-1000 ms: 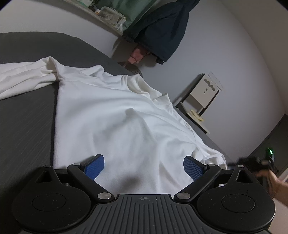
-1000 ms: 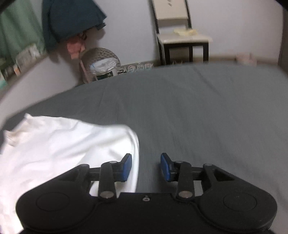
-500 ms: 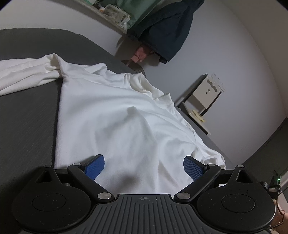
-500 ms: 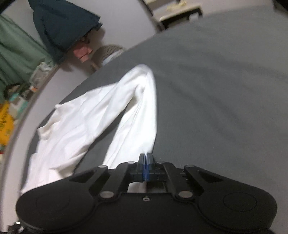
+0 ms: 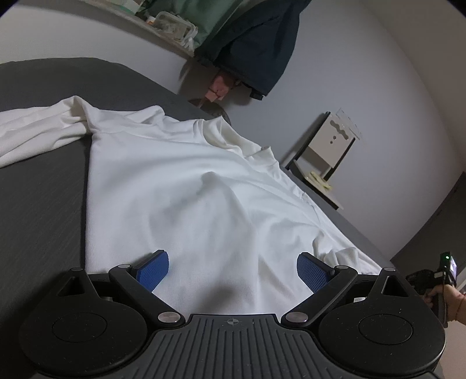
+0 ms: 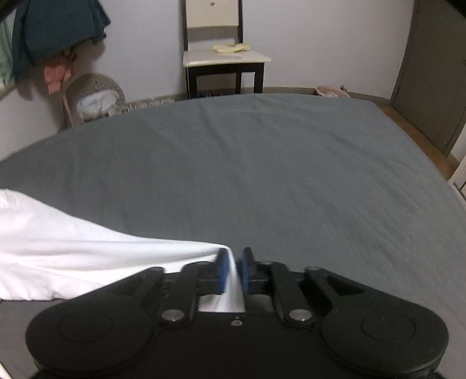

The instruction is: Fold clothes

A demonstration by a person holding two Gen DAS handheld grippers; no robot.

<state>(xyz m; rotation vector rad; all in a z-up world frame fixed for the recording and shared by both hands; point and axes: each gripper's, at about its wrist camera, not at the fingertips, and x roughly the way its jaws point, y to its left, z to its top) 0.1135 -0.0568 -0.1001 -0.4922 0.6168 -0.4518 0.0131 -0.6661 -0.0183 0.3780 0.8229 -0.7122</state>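
On the grey bed (image 6: 291, 175), a white shirt (image 5: 189, 189) lies spread; light, limp cloth, best taken at an edge. Over its hem the left tool (image 5: 233, 272) hovers spread; the right tool (image 6: 233, 269) pinches a sleeve end (image 6: 231, 262), drawn taut.

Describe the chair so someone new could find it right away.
Look past the far edge of the grey bed to the pale wall. The chair stands against it, right of the hanging dark jacket. It alone has dark legs, a pale seat and a yellowish cloth on it.
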